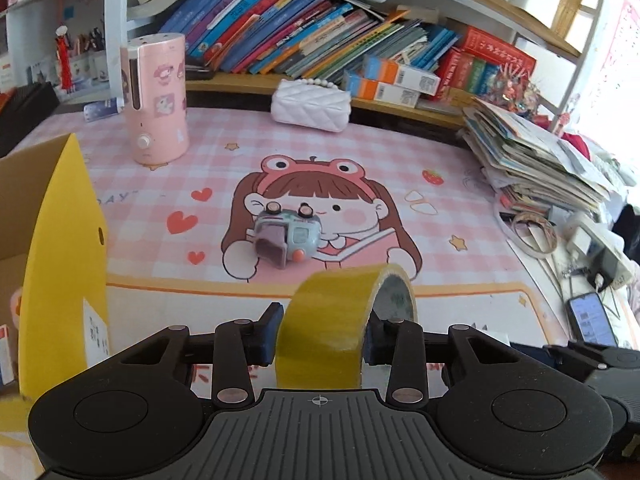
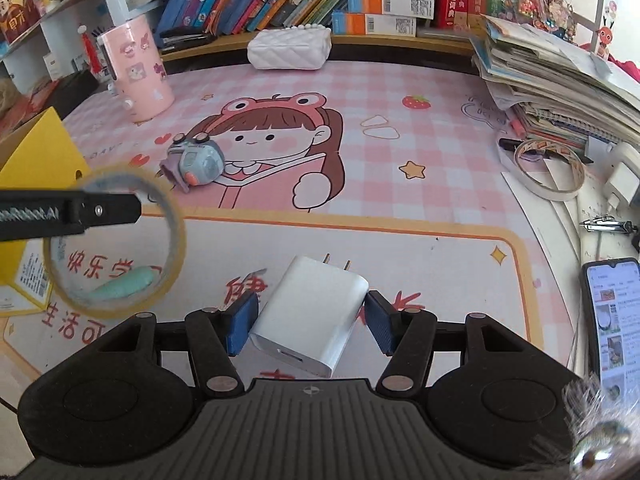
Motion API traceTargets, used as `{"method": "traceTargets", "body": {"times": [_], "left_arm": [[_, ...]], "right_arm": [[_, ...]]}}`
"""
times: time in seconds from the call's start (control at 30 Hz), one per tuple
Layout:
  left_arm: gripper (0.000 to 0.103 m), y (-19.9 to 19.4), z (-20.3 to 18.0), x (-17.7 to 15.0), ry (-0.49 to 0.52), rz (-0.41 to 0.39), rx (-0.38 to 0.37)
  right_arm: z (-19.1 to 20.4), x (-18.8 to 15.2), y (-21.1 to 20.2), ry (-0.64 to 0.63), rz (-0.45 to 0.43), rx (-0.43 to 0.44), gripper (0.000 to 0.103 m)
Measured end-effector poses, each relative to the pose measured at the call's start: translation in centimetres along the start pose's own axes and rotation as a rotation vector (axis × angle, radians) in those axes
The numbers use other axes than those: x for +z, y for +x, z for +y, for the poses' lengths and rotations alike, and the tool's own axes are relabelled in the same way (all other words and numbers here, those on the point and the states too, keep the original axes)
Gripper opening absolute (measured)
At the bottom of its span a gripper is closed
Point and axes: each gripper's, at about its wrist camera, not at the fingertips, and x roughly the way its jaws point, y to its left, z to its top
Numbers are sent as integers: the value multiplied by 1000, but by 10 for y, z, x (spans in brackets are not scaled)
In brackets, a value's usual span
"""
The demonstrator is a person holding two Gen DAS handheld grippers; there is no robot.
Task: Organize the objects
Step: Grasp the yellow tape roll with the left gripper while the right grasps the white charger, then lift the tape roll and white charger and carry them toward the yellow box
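Yellow tape (image 1: 326, 328) sits clamped across its width in your left gripper (image 1: 322, 334), lifted off the mat (image 1: 440, 160). Your right gripper (image 2: 308, 322) pinches the white charger (image 2: 308, 316) skewed, by opposite corners. Box (image 1: 56, 248) stands left of the left gripper, toy (image 1: 286, 236) ahead. Risk: charger may pivot and drop on a fast swing; tape could roll out.

1. The left gripper (image 1: 323, 332) clamps a yellow tape roll (image 1: 340, 320) upright between its jaws, both pads pressing the roll's sides.
2. Beyond the jaws, a small grey toy camera (image 1: 286, 236) lies on the pink cartoon mat (image 1: 360, 152) covering the table.
3. Left of the jaws stands a yellow cardboard box (image 1: 60, 248).
4. Far ahead to the left stands a pink cylinder (image 1: 157, 100); a white quilted bag (image 1: 310, 106) lies straight ahead.
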Motion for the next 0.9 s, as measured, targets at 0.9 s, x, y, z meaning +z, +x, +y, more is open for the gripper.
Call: {"method": "traceTargets", "body": {"times": [0.9], "left_arm": [[36,-118,89,-79,-112,-106,-122]], "right_arm": [[113,-55,-63,-66,-74,-31,56]]}}
